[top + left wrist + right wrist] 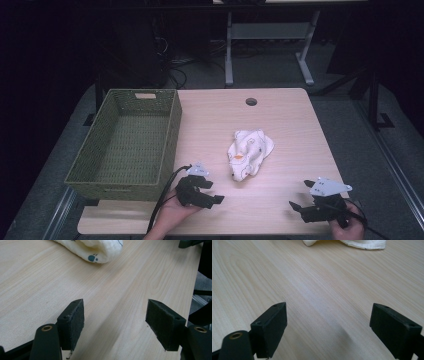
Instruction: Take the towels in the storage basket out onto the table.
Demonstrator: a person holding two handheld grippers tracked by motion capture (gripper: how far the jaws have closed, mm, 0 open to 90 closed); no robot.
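A crumpled cream cloth [249, 152] with small printed marks lies near the middle of the wooden table [285, 125]. Its near edge shows at the top of the left gripper view as the cloth [92, 250], and at the top of the right gripper view as the cloth [352, 243]. My left gripper [212, 192] rests low at the table's front, left of the cloth, jaws open with bare wood between them [115, 322]. My right gripper [301, 196] sits at the front right, also open over bare wood [328, 330].
A green woven basket [170, 135] stands on the table's left side, with nothing inside. A round cable hole [251, 101] sits near the far edge. Beyond the table are desk legs and cables on a dark floor.
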